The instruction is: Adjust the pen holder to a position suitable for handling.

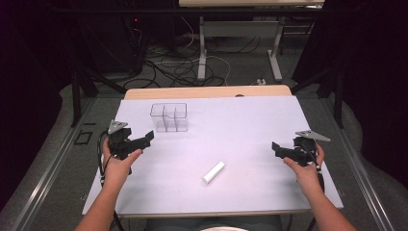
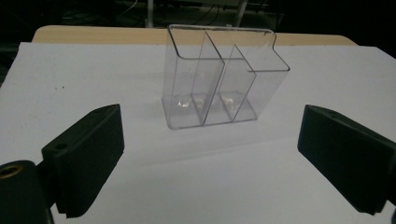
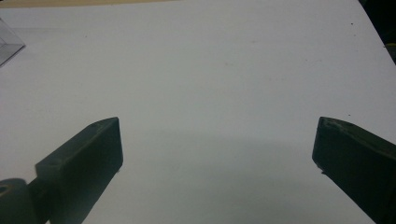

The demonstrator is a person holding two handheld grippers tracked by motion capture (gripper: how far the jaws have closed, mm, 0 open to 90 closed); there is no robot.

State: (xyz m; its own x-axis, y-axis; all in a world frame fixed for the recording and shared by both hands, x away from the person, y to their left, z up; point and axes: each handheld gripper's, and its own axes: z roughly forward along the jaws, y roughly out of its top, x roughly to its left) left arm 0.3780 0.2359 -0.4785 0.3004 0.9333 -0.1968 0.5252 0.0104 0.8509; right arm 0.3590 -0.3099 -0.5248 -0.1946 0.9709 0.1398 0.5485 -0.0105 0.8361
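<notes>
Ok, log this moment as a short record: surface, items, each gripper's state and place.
surface: white table
items: clear plastic organizer, upright, far left; white stick, lying flat, near the front middle
organizer contents: looks empty
left gripper: jaws open, nothing held, just short of the organizer
right gripper: jaws open, nothing held, at the right side
contact: neither gripper touches an item
</notes>
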